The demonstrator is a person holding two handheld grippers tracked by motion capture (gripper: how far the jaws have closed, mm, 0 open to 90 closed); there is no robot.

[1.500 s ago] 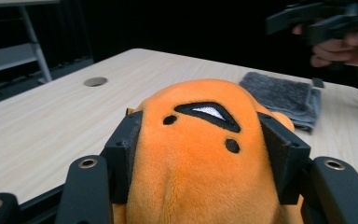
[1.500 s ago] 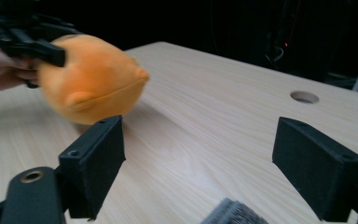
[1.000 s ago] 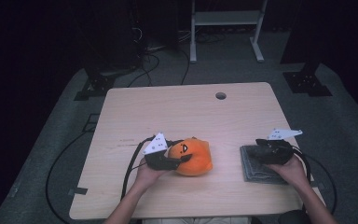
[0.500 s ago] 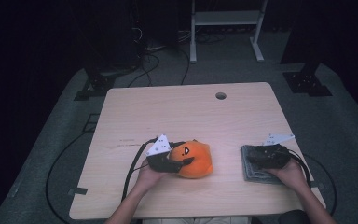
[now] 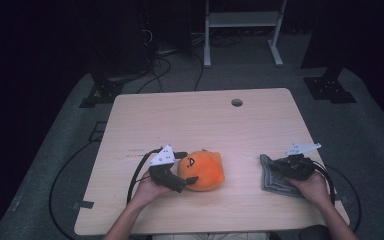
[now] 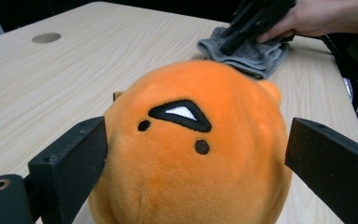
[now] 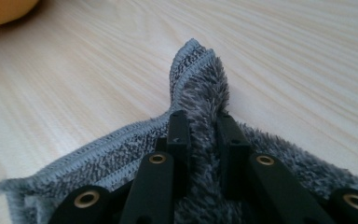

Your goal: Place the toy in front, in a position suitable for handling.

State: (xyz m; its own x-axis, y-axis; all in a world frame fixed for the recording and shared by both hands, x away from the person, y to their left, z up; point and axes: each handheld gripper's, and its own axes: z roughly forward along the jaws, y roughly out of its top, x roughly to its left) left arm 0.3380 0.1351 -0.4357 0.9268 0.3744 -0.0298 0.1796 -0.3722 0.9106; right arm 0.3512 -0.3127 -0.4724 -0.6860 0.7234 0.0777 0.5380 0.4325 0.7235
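On the table (image 5: pixel 200 120), the orange plush (image 5: pixel 203 170) lies near the front, left of centre, between the wide-apart jaws of the left gripper (image 5: pixel 186 168), which seem not yet to touch it. At the right, the right gripper (image 7: pixel 200 135) is clamped on a raised fold of the grey cloth (image 7: pixel 205 88).

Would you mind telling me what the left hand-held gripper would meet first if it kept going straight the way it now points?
The left hand-held gripper would meet the round orange plush toy at once: it already sits between the open jaws. Farther along that line, probably, lies the folded grey fleece cloth on the pale wooden table.
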